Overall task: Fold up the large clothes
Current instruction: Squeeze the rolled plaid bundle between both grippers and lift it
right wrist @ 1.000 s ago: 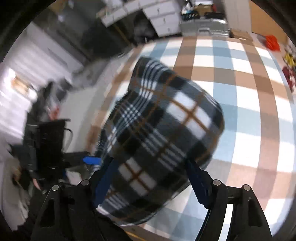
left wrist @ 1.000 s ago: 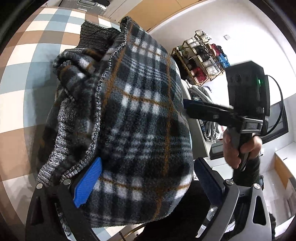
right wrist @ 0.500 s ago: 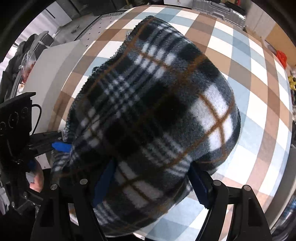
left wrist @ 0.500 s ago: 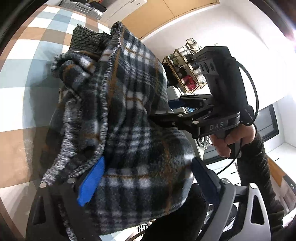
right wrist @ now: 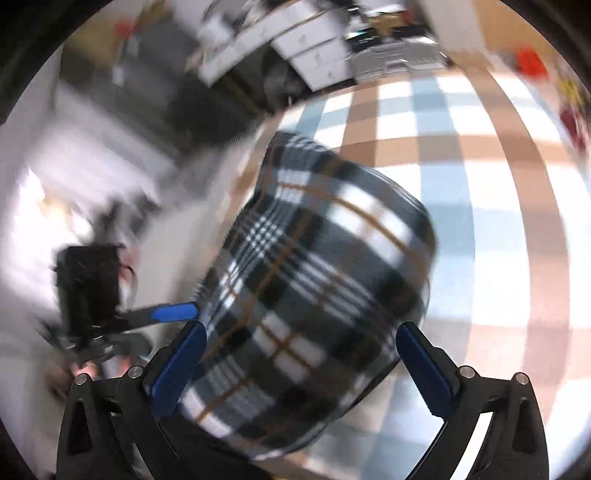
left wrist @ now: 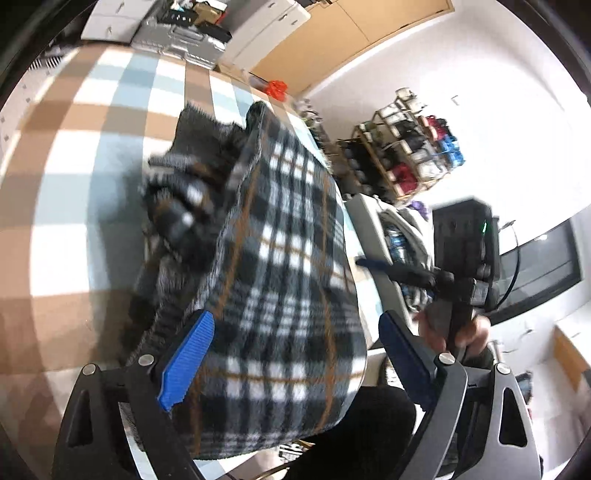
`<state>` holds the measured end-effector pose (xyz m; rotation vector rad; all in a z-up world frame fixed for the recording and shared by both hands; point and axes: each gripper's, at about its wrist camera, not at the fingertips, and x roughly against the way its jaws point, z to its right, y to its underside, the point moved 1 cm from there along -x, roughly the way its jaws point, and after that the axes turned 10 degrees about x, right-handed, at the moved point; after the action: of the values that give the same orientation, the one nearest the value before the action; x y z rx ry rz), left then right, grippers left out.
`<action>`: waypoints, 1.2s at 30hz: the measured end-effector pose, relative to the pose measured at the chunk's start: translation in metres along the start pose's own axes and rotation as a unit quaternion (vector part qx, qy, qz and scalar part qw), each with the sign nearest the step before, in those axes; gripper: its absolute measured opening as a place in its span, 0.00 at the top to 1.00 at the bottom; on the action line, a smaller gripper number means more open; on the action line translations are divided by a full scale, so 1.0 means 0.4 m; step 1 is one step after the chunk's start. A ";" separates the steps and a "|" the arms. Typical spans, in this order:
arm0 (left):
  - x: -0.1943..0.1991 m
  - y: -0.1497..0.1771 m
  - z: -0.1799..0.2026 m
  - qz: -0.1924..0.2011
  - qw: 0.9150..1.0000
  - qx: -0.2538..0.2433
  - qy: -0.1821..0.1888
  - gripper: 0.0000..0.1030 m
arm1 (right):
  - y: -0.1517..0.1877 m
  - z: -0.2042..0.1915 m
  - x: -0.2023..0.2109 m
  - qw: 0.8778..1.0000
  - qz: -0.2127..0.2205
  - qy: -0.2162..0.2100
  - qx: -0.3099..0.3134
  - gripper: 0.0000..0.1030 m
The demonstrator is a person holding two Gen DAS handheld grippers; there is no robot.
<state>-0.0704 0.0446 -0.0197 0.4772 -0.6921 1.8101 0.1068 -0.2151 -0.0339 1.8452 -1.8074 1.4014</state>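
- Cluttered room with a white wall, and a big tabletop (left wrist: 55, 206) under a brown, blue and white checked cloth is filling both views.
- Bulky black, white and orange plaid fleece garment (left wrist: 288, 266) is sitting bunched on the near part of the tabletop, by its near edge, with its grey knit lining showing on the far-left side.
- Left gripper (left wrist: 291, 354) is standing wide with the fleece between its blue pads; contact is unclear through the blur.
- Right gripper (right wrist: 299, 365) is opening, with the fleece between the jaws; the right pad is standing clear of the cloth.
- Judged step: letting go after a fold. Better to release low and pull straight back so the bundle is not dragging open.
- Wooden shelf rack of small items (left wrist: 406, 147), dark monitor (left wrist: 546, 266) and grey cases (left wrist: 177, 33) are standing off the table, not obstructing.
- The two grippers are crowding the same bundle, so collision risk.
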 end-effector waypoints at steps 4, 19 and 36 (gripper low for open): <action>-0.054 -0.038 0.029 -0.021 0.994 -0.019 -0.106 0.15 | 0.118 0.134 -0.020 0.991 0.007 -0.072 -0.114 0.00; -0.165 -0.121 -0.147 -0.126 0.986 0.086 -0.064 0.01 | 0.161 0.210 -0.182 0.962 -0.013 -0.219 -0.162 0.00; -0.181 -0.133 -0.084 -0.145 0.985 0.080 -0.041 0.01 | 0.092 0.159 -0.218 0.970 0.034 -0.218 -0.098 0.02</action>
<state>0.0040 0.0282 -0.0779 0.7245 -0.5055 1.5827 0.1224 -0.2102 -0.1469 2.1182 -2.1343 0.8365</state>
